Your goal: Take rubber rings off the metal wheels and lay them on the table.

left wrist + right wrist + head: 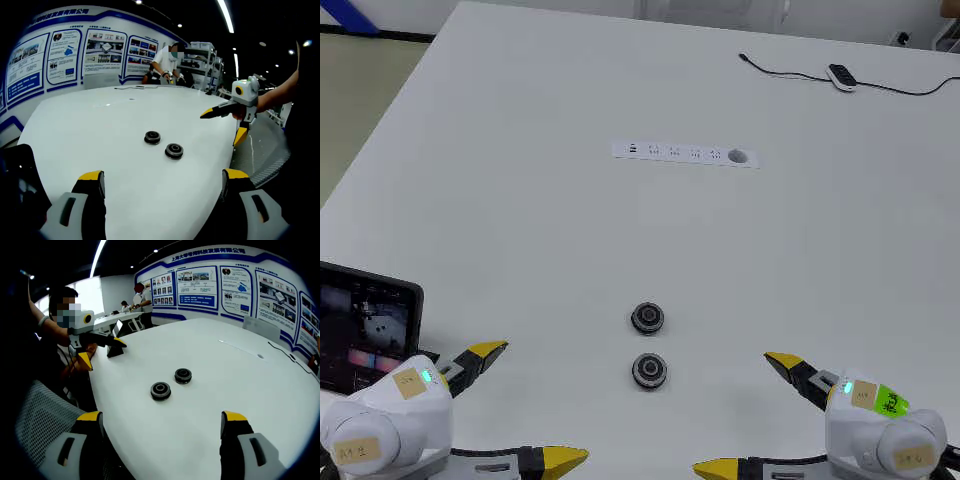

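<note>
Two metal wheels with black rubber rings lie flat on the white table, a far wheel [647, 318] [152, 137] [183, 375] and a near wheel [649, 370] [174, 150] [160, 390]. My left gripper [525, 405] [160, 182] hovers open at the table's near left edge, nothing between its yellow-tipped jaws. On the near right my right gripper [752, 414] [160, 422] is open too and holds nothing. Both stand well short of the wheels. The left gripper view catches the right gripper [222, 122]; the right gripper view catches the left one [102, 352].
A tablet [360, 325] stands at the table's left edge beside my left gripper. A white power strip [685, 154] lies mid-table, and a cable with a small remote [841, 77] at the far right. People stand beyond the table's far end.
</note>
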Tool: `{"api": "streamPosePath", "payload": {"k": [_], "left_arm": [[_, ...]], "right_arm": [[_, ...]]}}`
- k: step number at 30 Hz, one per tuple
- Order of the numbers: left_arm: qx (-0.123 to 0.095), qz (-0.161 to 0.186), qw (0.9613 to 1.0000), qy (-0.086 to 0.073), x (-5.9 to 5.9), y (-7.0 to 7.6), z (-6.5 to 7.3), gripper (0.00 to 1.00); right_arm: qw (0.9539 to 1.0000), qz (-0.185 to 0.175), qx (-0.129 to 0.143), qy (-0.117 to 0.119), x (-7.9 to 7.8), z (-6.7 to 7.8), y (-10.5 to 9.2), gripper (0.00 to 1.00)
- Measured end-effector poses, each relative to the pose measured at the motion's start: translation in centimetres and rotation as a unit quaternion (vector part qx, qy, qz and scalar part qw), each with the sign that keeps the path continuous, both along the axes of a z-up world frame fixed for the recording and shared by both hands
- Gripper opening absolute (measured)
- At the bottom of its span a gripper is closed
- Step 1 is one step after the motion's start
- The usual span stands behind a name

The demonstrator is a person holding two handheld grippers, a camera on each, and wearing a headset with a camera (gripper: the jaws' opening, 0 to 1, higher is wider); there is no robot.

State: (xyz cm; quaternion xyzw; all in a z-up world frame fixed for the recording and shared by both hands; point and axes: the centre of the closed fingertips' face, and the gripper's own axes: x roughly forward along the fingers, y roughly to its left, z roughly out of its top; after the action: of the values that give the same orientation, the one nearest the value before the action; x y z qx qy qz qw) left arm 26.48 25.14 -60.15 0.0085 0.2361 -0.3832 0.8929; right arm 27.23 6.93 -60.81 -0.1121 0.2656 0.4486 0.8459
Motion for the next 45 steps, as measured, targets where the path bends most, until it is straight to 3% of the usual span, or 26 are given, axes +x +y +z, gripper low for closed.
{"api": "streamPosePath", "payload": {"k": [34, 45], "left_arm": [[0.0, 0.012, 0.9998, 0.013, 0.0, 0.5, -0.7, 0.96], [0.003, 0.011, 0.9998, 0.019, 0.3, 0.3, -1.1, 0.92]], "right_arm": [[0.9999, -0.013, 0.006, 0.009, 0.6, -0.2, -0.1, 0.99], [0.9998, -0.005, 0.009, 0.017, 0.7, -0.5, 0.7, 0.93]]}}
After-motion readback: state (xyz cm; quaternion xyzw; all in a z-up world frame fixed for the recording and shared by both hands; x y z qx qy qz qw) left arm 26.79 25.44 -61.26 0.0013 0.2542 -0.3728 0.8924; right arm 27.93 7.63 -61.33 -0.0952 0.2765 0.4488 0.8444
